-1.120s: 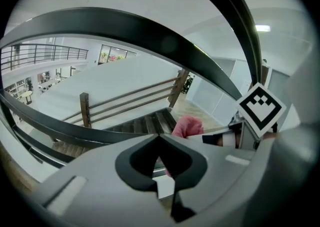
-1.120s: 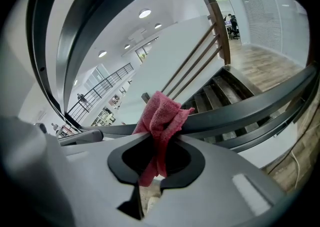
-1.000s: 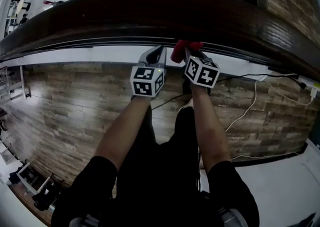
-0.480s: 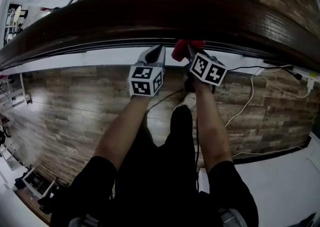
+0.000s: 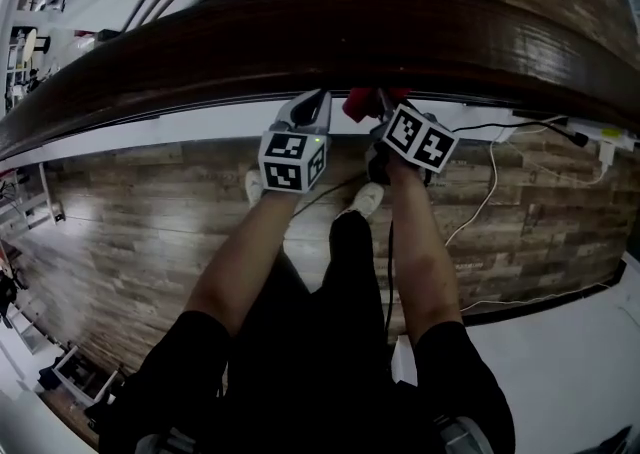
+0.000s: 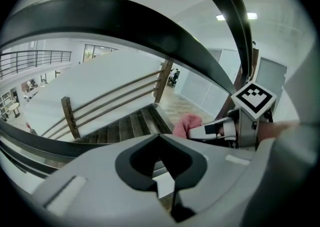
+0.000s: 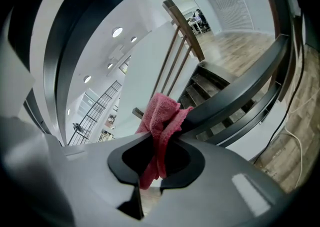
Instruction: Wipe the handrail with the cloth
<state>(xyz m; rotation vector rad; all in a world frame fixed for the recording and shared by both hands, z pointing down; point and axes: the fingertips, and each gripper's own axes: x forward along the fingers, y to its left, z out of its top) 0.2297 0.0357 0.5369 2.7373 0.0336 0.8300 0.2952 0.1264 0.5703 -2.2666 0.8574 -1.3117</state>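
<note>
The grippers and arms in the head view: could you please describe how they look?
The left gripper and right gripper each have a light grey body and carry a white cube with black square markers. The left cube shows a small green light. Their jaws are grey with dark inner recesses. The arms are bare below short dark sleeves.

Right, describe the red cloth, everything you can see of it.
The cloth is pinkish-red, soft and napped like terry, bunched into loose folds. The right gripper has its jaws shut on its middle: a wad sticks out past them and a tail hangs below. The wad presses against the near lower edge of the dark wooden handrail. Nothing else touches it.
</note>
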